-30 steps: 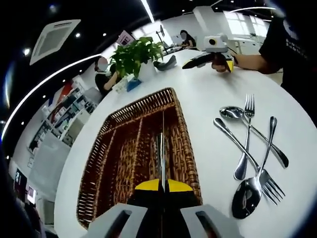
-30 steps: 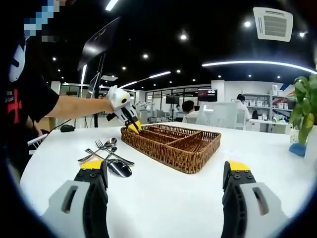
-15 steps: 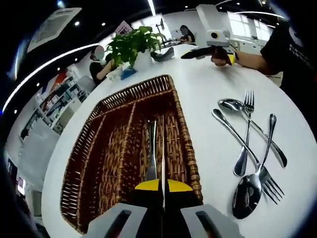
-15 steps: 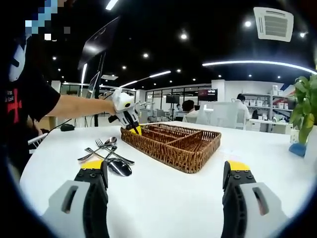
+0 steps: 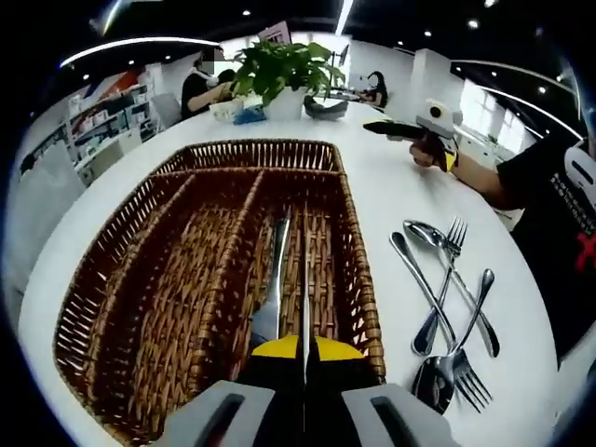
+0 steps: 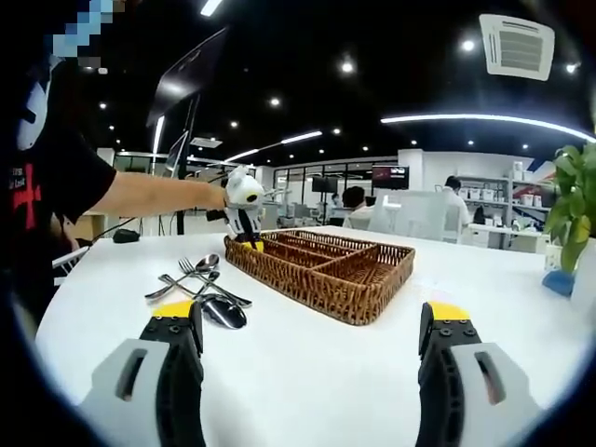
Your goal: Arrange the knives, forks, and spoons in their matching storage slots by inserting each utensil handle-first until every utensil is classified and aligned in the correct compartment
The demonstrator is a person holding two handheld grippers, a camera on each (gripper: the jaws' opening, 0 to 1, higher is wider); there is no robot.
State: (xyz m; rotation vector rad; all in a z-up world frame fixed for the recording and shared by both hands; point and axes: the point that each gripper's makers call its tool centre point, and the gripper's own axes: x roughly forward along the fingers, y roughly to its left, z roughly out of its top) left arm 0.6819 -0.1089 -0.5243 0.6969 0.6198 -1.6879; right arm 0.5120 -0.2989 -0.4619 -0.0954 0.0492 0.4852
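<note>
Gripping a knife (image 5: 305,279) over the basket (image 5: 140,279) edge, left jaws are closed; right jaws gape above bare table (image 6: 307,372).

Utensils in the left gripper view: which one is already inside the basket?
The knife, lying lengthwise in the rightmost slot of the basket, just ahead of the left gripper. The forks and spoons lie crossed in a pile on the table.
</note>
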